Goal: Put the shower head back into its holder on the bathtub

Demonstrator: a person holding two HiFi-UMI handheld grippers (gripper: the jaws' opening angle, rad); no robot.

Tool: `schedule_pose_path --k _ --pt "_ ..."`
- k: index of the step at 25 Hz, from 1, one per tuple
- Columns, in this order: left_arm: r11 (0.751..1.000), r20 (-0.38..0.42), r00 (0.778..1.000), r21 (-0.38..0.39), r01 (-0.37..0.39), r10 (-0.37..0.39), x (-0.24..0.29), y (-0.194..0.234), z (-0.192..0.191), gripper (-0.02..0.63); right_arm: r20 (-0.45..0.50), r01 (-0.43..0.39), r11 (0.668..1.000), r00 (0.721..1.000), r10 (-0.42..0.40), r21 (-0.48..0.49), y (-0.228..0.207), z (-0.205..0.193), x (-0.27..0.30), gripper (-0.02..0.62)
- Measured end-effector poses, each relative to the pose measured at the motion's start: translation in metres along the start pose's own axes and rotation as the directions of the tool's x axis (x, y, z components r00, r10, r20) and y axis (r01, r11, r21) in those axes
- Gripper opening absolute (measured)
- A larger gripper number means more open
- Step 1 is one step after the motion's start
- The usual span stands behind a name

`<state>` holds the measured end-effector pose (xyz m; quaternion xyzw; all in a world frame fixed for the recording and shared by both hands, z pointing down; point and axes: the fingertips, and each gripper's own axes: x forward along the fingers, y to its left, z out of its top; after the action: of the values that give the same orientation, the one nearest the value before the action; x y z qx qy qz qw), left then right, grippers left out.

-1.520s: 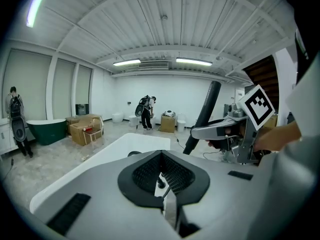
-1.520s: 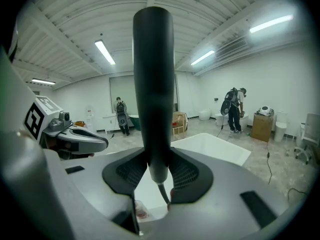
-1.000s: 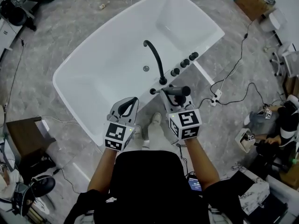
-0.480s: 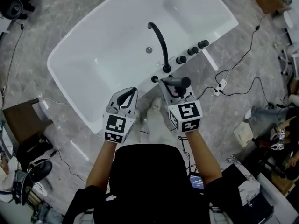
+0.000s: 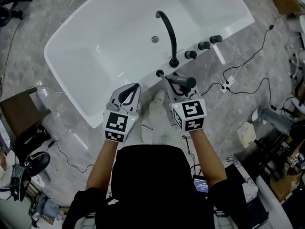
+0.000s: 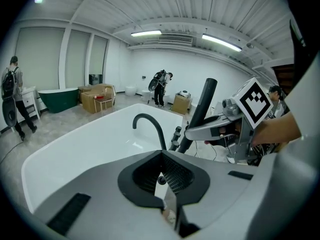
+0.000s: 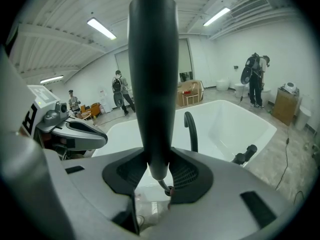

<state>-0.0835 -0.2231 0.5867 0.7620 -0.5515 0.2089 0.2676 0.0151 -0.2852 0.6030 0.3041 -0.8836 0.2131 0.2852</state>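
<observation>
The grey floor point(image 5: 33, 37) spread under everything, with black cables point(image 5: 248, 56) trailing off to the right of my right claw point(image 5: 175, 86). The white tub point(image 5: 105, 51) lay ahead of both claws, set at a slant, with its near rim just past their tips. The right claw was over that rim and the left claw point(image 5: 136, 88) was just short of it.

The black faucet point(image 5: 169, 32) rose from the rim straight ahead of my right claw and arched away from it over the basin. In the left claw's own view the faucet stood ahead and a little left of centre, with my right claw off to its right.

My left claw was clenched, tips together, with nothing between them. It sat level with the right claw and well apart from it, and my shoes point(image 5: 159, 97) showed on the floor between the two.

My right claw was grasping the black shower head point(image 5: 183, 81), with its pads pressed on the lower end of the handle. From above, the handle lay crosswise over the claw's tips. In that claw's own view it stood upright between the jaws and filled the middle of the picture.

The three black knobs point(image 5: 204, 45) sat in a row on the rim ahead and to the right of the right claw. The holder point(image 5: 159, 73), a small dark ring on the rim, lay just beyond that claw's tips, a little to their left. The shower head was near it but not seated in it, and I could not tell whether they touched.
</observation>
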Motion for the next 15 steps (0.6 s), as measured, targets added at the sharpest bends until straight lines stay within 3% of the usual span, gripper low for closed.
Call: schedule_pose_path --k 15 --pt "0.998 -0.027 0.999 -0.047 -0.045 0.044 0.023 0.018 -0.022 0.014 -0.132 -0.038 0.999 0.991 0.033 -0.037 0.001 -0.065 0.052 0.146"
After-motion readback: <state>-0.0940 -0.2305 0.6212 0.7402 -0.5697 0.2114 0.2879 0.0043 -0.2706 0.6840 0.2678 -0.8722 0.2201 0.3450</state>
